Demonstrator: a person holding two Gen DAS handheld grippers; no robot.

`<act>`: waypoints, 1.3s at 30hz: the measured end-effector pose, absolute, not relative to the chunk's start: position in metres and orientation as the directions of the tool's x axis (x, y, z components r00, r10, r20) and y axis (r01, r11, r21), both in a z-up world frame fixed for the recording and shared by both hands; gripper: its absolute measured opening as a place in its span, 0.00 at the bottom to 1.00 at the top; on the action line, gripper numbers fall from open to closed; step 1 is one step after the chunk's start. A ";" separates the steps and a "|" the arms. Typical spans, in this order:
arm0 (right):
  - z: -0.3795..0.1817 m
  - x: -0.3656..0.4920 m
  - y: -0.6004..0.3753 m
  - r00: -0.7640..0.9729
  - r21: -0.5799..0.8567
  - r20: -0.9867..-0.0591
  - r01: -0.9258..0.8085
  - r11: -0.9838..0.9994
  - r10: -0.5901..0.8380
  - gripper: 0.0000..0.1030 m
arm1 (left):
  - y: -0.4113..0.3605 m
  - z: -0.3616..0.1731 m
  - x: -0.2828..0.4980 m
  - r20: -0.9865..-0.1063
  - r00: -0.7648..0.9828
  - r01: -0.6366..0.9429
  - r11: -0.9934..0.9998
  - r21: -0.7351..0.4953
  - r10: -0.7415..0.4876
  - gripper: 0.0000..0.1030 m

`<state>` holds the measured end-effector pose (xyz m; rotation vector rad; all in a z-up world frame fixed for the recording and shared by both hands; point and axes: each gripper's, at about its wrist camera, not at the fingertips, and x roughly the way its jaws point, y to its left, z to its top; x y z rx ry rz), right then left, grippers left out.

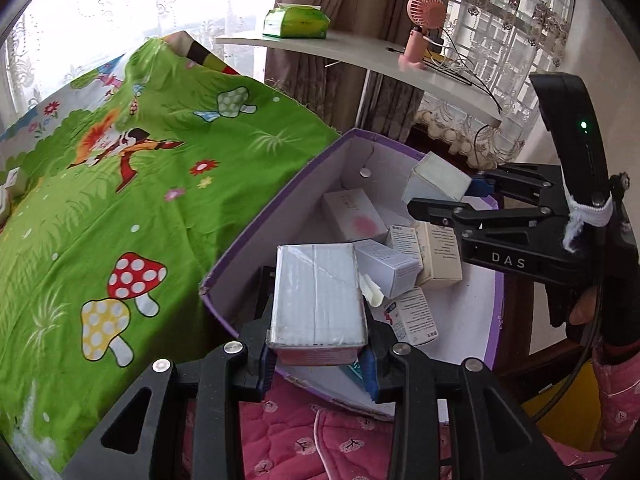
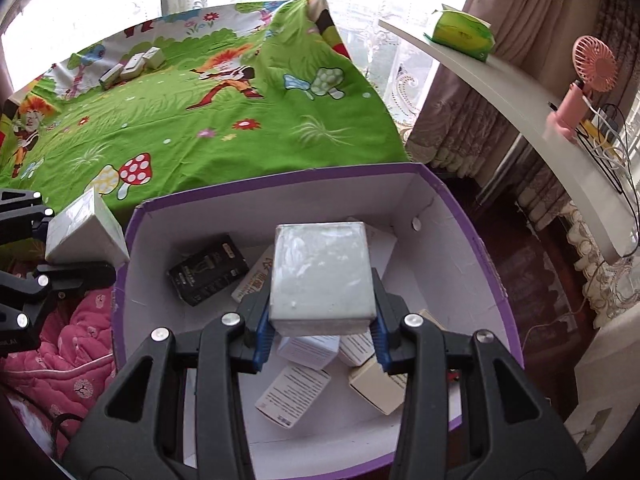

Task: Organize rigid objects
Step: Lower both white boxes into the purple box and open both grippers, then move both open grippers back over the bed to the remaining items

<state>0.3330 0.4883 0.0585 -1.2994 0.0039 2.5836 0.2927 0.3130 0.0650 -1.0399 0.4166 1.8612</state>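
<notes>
- Left tool (image 1: 318, 354): clamped on a white wrapped box (image 1: 318, 300), jaws pressing its two long sides near the rear end. It hangs over the near rim of the purple-edged bin (image 1: 280, 196), not yet released.
- Right tool (image 2: 320, 334): clamped on a second pale box (image 2: 322, 276), held over the middle of the bin, clear of the contents below.
- Bin contents: a black box (image 2: 208, 268) by the left wall and several small printed cartons (image 2: 294, 394) lying loose, some overlapping. Three more small boxes (image 2: 132, 65) wait at the far side of the bed (image 2: 224, 136), well apart from the bin.
- Handling, my judgement: both held boxes look like stiff cardboard under glossy film, light, flat-sided. Film is probably slippery, so grip flat opposite faces, square on, not corners. Too much squeeze could dent a hollow carton.
- Risk: my two tools sit near each other over one bin; releasing one at a time seems safer.
</notes>
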 end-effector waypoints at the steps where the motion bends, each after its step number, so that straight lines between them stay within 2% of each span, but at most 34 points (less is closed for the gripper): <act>1: 0.059 0.335 0.495 -0.571 -0.112 -0.787 -0.240 -0.964 0.233 0.43 | 0.317 0.061 0.294 -0.801 -0.189 -0.853 -0.499 -0.153 0.568 0.35; 2: 0.060 0.336 0.500 -0.571 -0.115 -0.783 -0.258 -0.959 0.247 0.43 | 0.320 0.058 0.295 -0.800 -0.168 -0.857 -0.486 -0.171 0.577 0.37; 3: 0.061 0.336 0.506 -0.572 -0.118 -0.777 -0.278 -0.953 0.263 0.45 | 0.323 0.055 0.295 -0.796 -0.146 -0.863 -0.468 -0.187 0.587 0.48; 4: 0.062 0.336 0.511 -0.570 -0.125 -0.769 -0.308 -0.943 0.288 0.49 | 0.324 0.053 0.296 -0.794 -0.135 -0.868 -0.458 -0.194 0.592 0.66; 6: 0.065 0.332 0.523 -0.559 -0.140 -0.755 -0.373 -0.917 0.342 0.81 | 0.319 0.050 0.294 -0.780 -0.153 -0.862 -0.468 -0.195 0.607 0.78; 9: 0.073 0.321 0.524 -0.584 -0.106 -0.746 -0.372 -0.922 0.321 0.83 | 0.301 0.046 0.281 -0.769 -0.159 -0.830 -0.506 -0.236 0.619 0.79; 12: 0.078 0.297 0.502 -0.603 -0.114 -0.748 -0.297 -0.948 0.279 0.83 | 0.267 0.047 0.253 -0.746 -0.218 -0.764 -0.586 -0.271 0.629 0.79; 16: 0.076 0.248 0.440 -0.630 -0.135 -0.753 -0.133 -0.982 0.189 0.83 | 0.203 0.056 0.212 -0.718 -0.399 -0.663 -0.720 -0.204 0.571 0.80; 21: 0.061 0.174 0.342 -0.657 -0.105 -0.754 0.130 -0.986 -0.006 0.87 | 0.115 0.055 0.153 -0.730 -0.562 -0.477 -0.873 -0.099 0.390 0.87; 25: 0.033 0.100 0.278 -0.608 -0.061 -0.787 0.247 -0.967 -0.106 0.87 | 0.054 0.035 0.100 -0.767 -0.614 -0.323 -0.946 0.028 0.187 0.88; 29: 0.017 0.026 0.244 -0.581 -0.036 -0.805 0.255 -0.966 -0.123 0.87 | 0.004 0.018 0.056 -0.778 -0.626 -0.198 -0.974 0.106 0.043 0.88; 33: 0.010 -0.042 0.227 -0.576 -0.073 -0.813 0.238 -0.968 -0.080 0.87 | -0.028 0.021 0.035 -0.758 -0.652 -0.126 -0.988 0.093 0.012 0.88; 36: 0.007 -0.088 0.221 -0.578 -0.115 -0.815 0.245 -0.963 -0.050 0.87 | -0.041 0.017 0.024 -0.791 -0.609 -0.106 -0.994 0.006 0.060 0.88; 39: 0.006 -0.135 0.215 -0.596 -0.168 -0.803 0.261 -0.951 -0.022 0.87 | -0.045 0.015 0.022 -0.797 -0.598 -0.088 -0.996 -0.032 0.078 0.96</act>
